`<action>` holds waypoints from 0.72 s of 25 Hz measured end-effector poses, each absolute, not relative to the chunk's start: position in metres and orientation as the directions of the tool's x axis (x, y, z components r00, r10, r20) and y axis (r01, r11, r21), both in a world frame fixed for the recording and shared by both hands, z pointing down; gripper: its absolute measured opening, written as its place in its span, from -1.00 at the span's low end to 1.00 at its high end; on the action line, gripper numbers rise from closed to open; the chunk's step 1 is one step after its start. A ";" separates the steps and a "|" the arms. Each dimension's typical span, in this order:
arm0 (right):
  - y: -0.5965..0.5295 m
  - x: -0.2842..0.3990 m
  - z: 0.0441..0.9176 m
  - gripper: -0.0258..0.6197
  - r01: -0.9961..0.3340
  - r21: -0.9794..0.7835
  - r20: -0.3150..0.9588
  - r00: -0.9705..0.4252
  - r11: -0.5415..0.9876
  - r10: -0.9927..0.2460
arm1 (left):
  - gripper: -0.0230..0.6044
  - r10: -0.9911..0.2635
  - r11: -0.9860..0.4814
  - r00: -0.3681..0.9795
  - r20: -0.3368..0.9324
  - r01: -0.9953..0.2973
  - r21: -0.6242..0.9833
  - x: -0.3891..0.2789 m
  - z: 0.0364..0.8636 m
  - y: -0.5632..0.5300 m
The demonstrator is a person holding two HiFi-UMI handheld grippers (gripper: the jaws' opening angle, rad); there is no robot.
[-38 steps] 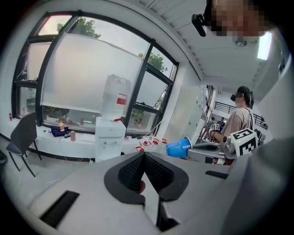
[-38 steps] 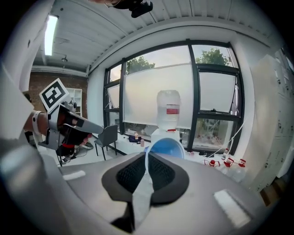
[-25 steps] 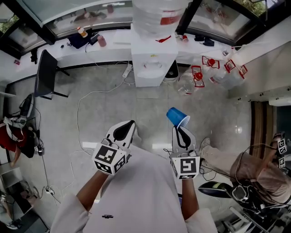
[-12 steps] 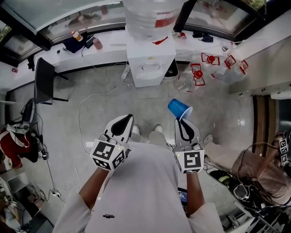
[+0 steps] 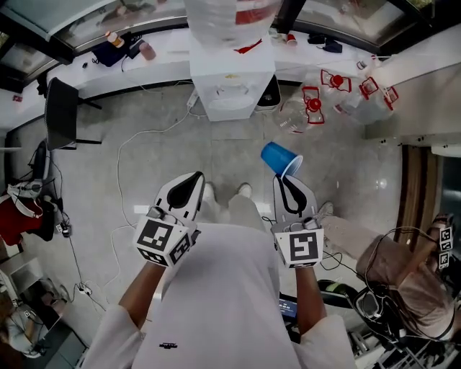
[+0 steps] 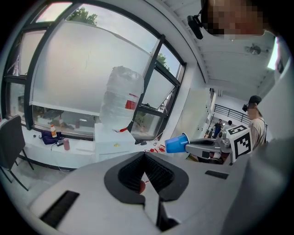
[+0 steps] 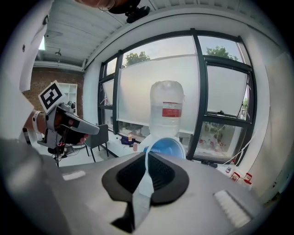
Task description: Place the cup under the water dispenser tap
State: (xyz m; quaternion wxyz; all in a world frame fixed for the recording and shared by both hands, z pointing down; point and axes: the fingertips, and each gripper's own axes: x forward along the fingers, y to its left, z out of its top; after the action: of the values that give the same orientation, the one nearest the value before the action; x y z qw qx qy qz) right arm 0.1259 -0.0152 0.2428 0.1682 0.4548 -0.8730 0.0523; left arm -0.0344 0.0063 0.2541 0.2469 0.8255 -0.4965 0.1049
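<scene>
The right gripper (image 5: 287, 184) has its fingers closed on the rim wall of the blue plastic cup (image 5: 279, 157), one finger inside the mouth and one outside. The cup hangs in the air above the grey tiled floor (image 5: 166, 158). It lies on its side, with the base pointing forward and the mouth toward the gripper. It is well apart from the white water dispenser (image 5: 230, 90), which stands against the far edge of the floor with a large clear bottle (image 5: 223, 18) on top. The left gripper (image 5: 193, 181) has its fingers brought almost together and holds nothing. The step in hand seems to be the carrying of the cup to the dispenser. To do it well, the person should probably keep the pinch firm but light, because such a thin wall may bend. The cup should also be turned upright before it goes into the niche. The tap itself is too small to make out here. Behind the dispenser a long white surface (image 5: 144, 61) runs under the windows and carries small bottles. A black chair (image 5: 61, 115) stands near the left edge of the floor, white cables (image 5: 144, 140) cross the floor, and empty clear jugs with red handles (image 5: 311, 112) lie just right of the dispenser.
</scene>
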 end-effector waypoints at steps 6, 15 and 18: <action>-0.040 0.129 0.268 -0.84 -0.794 0.064 0.387 -0.538 0.604 -0.749 | -0.92 -0.761 -0.371 0.470 0.447 -0.880 0.295 -0.026 0.272 -0.012; -0.070 0.110 0.317 -0.84 -0.738 0.102 0.420 -0.576 0.667 -0.701 | -0.92 -0.767 -0.341 0.432 0.475 -0.901 0.270 -0.033 0.315 -0.038; -0.083 0.102 0.329 -0.84 -0.717 0.130 0.396 -0.595 0.684 -0.699 | -0.92 -0.758 -0.298 0.422 0.498 -0.902 0.312 -0.037 0.343 -0.045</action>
State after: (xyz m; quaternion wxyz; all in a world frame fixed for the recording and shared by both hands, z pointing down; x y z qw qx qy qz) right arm 0.1017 -0.0832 0.3294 0.2125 0.3967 -0.8928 0.0214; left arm -0.0365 -0.0448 0.3428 0.2806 0.7951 -0.5220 0.1287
